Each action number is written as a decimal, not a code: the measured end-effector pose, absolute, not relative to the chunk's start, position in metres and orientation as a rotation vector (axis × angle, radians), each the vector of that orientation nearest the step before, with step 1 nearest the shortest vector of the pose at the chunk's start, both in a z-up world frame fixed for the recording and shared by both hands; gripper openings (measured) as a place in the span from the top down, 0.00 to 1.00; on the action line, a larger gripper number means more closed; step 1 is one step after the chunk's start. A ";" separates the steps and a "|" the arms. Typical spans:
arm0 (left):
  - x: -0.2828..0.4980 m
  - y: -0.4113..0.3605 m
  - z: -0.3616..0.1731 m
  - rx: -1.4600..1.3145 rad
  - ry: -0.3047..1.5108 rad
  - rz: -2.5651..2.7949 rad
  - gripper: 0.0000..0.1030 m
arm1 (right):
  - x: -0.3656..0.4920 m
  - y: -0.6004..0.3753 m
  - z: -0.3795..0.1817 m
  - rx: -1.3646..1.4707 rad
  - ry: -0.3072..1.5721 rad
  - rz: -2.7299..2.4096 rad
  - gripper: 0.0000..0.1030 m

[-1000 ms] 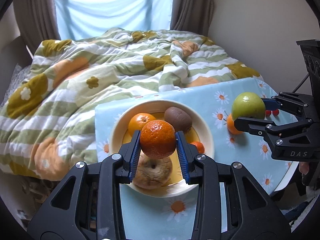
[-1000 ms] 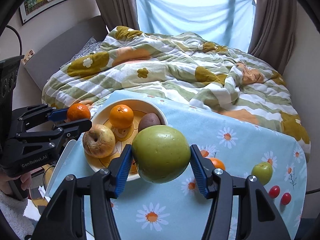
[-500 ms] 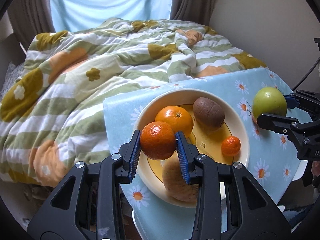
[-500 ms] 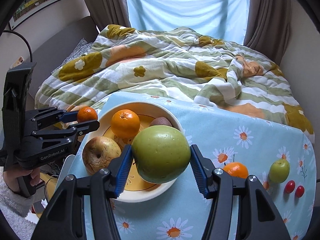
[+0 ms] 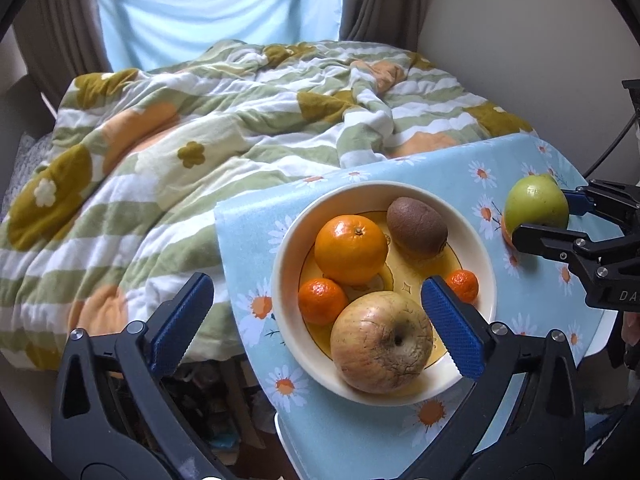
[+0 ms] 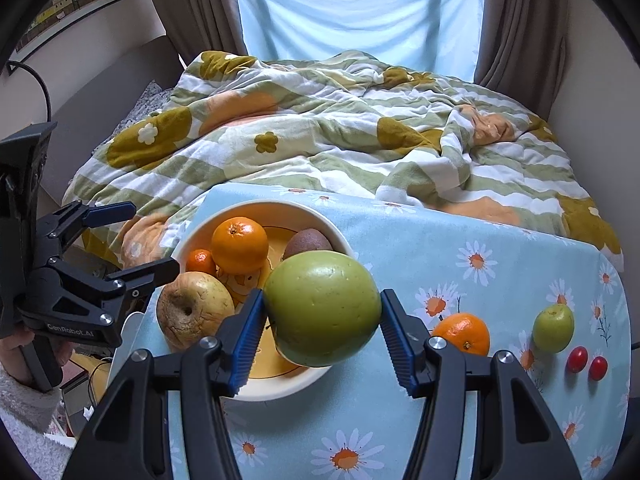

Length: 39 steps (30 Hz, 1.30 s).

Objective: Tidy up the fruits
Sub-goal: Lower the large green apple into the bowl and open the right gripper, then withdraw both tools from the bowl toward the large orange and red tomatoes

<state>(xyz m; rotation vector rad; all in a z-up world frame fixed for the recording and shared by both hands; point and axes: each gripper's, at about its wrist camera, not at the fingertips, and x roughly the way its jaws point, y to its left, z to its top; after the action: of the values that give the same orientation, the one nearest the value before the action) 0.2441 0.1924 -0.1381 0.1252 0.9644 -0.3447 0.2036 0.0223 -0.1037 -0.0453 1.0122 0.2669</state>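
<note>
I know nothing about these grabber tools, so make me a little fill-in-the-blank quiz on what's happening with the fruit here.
1. The right gripper is clamped on a big ____ apple.
2. The left gripper, its jaws just opened, holds ____.
3. The brown kiwi lies in the ____.
4. The two small red fruits lie on the ____ tablecloth.

Missing words: green; nothing; bowl; blue

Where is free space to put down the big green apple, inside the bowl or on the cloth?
The bowl is crowded; bare floor shows only between the kiwi and the smallest mandarin. The tablecloth is bare between bowl and loose mandarin, and behind it. The green apple sits in the right gripper.
</note>
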 end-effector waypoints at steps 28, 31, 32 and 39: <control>0.172 0.196 -0.148 0.038 1.069 -0.173 0.00 | 0.238 0.056 -0.149 -0.078 1.120 0.535 0.49; 0.169 0.196 -0.148 0.041 1.066 -0.167 0.00 | 0.239 0.056 -0.152 -0.068 1.132 0.536 0.48; 0.168 0.195 -0.147 0.040 1.066 -0.166 0.00 | 0.239 0.055 -0.153 -0.060 1.139 0.541 0.48; 0.163 0.193 -0.147 0.035 1.069 -0.159 0.00 | 0.232 0.055 -0.145 -0.052 1.108 0.575 0.18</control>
<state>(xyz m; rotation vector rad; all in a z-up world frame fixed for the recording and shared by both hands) 0.1630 0.1934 -0.1468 0.0355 1.0687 -0.1592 0.2320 0.0545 -0.1452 -0.0515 1.1080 0.5754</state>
